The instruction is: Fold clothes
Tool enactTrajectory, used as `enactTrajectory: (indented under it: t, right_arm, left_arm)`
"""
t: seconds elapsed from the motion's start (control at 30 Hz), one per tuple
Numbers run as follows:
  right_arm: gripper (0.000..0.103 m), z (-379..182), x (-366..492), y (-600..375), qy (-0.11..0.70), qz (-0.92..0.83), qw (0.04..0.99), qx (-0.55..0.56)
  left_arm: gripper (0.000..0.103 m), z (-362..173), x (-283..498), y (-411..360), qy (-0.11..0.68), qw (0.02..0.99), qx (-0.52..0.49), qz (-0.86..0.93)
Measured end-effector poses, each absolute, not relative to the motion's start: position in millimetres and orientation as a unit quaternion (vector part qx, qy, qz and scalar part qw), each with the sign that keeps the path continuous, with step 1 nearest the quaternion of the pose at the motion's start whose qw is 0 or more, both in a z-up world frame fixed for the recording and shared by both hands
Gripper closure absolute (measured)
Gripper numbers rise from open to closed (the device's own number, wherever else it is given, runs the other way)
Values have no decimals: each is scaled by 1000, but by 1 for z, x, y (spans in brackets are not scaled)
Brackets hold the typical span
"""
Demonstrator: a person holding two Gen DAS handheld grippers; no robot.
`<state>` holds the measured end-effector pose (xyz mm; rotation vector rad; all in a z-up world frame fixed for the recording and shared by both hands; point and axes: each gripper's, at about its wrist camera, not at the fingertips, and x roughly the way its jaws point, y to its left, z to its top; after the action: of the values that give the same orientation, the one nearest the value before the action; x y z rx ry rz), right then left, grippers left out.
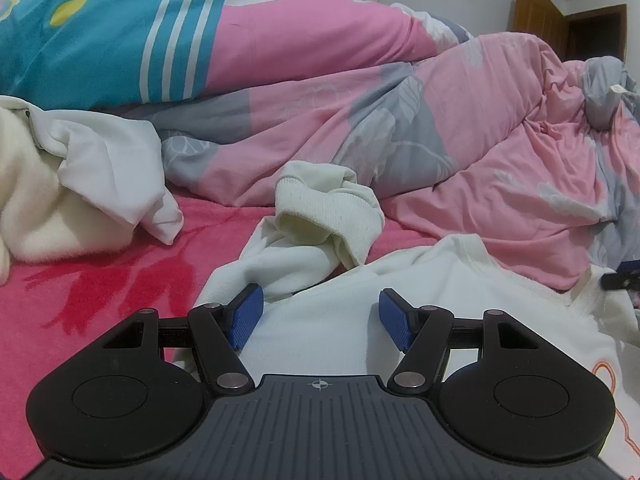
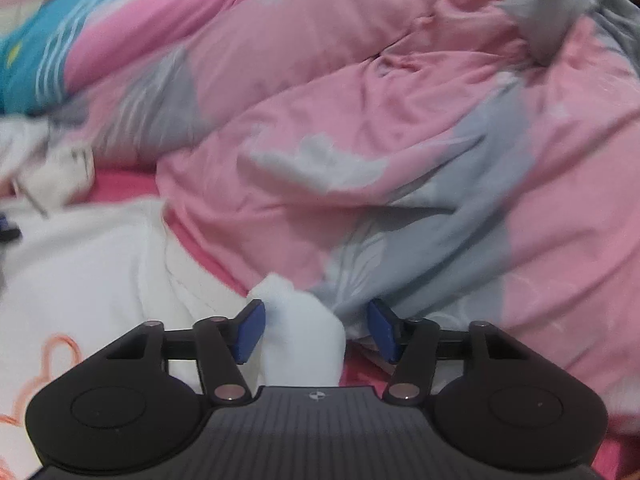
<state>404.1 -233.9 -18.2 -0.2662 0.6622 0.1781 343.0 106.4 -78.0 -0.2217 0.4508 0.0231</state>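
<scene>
Your left gripper (image 1: pixel 320 320) hangs low over the white sweatshirt (image 1: pixel 340 304), jaws spread wide. The blue pads (image 1: pixel 244 316) stand apart, cloth lies beneath and between them, and neither pad presses on it: released, nothing grasped.

The sweatshirt lies flat on the red blanket (image 1: pixel 100 280). Its ribbed cuff (image 1: pixel 320 208) is bunched up at the far side of the sweatshirt, and a sleeve runs from it toward the left pad. An orange print (image 1: pixel 608 376) shows at the sweatshirt's right edge. Beyond the sweatshirt, the pink and grey quilt (image 1: pixel 400 120) is heaped. A second pile of white clothes (image 1: pixel 80 184) sits well to the sweatshirt's left, on the blanket.

Your right gripper (image 2: pixel 316 330) has its jaws parted. A white fold of the sweatshirt (image 2: pixel 304 344) stands between them, close to the left pad and clear of the right: not clamped. This view is motion-blurred.
</scene>
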Motion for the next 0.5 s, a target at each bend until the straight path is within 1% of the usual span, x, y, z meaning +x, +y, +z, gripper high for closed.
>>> enactTrajectory:
  t: [0.03, 0.07, 0.1, 0.17, 0.3, 0.5]
  right_arm:
    - [67, -22, 407, -232, 329, 84, 930, -139]
    - [87, -26, 409, -229, 334, 81, 927, -148]
    - [92, -26, 407, -229, 329, 78, 930, -145]
    - [95, -20, 400, -229, 304, 71, 940, -138]
    - [96, -8, 388, -234, 253, 37, 960, -113]
    - [96, -30, 413, -236, 265, -3, 958, -109]
  left_arm:
    - [38, -78, 343, 106, 223, 969, -110, 11]
    - [38, -78, 343, 107, 223, 968, -110, 11]
    - [38, -78, 343, 107, 223, 968, -110, 11]
    - [38, -79, 343, 107, 223, 968, -111, 11]
    - [38, -79, 343, 106, 223, 969, -110, 11]
    - [38, -79, 343, 107, 223, 968, -111, 10]
